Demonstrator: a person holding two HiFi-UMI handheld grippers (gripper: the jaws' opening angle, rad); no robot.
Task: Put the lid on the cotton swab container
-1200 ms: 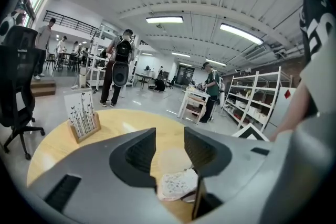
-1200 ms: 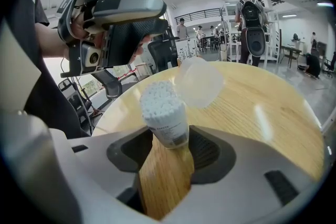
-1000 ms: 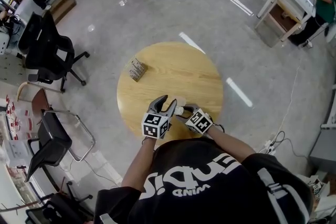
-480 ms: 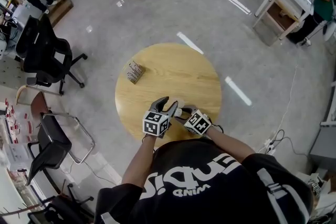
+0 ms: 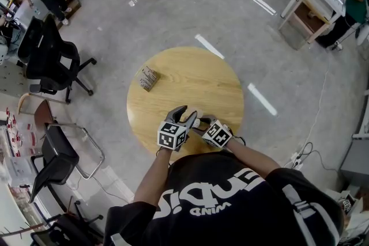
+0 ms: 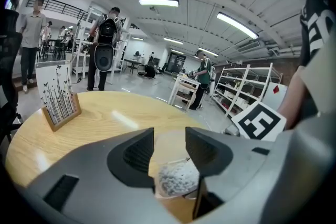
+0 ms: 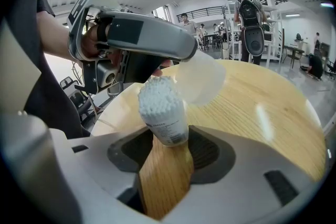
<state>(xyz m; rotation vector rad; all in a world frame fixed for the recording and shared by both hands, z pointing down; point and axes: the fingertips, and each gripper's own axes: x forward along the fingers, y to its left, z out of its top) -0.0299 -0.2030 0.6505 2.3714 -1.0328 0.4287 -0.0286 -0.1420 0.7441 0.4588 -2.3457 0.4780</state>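
Low over the near edge of the round wooden table (image 5: 196, 78), both grippers meet. My right gripper (image 7: 165, 139) is shut on the cotton swab container (image 7: 164, 115), a small clear tube packed with white swab heads (image 6: 178, 178), held upright. My left gripper (image 6: 169, 136) is shut on the translucent lid (image 6: 170, 152). The lid (image 7: 202, 78) hangs tilted at the tip of the left gripper's grey finger (image 7: 157, 39), close above and beside the swab tops. In the head view the left gripper (image 5: 183, 114) and right gripper (image 5: 203, 121) nearly touch around the container (image 5: 197, 122).
A small wooden-based card stand (image 5: 148, 78) sits at the table's far left edge, also in the left gripper view (image 6: 58, 99). Black office chairs (image 5: 49, 55) stand left of the table. People stand further off on the grey floor.
The grippers stay together with hardly any shift. A person at the top left has walked further into view.
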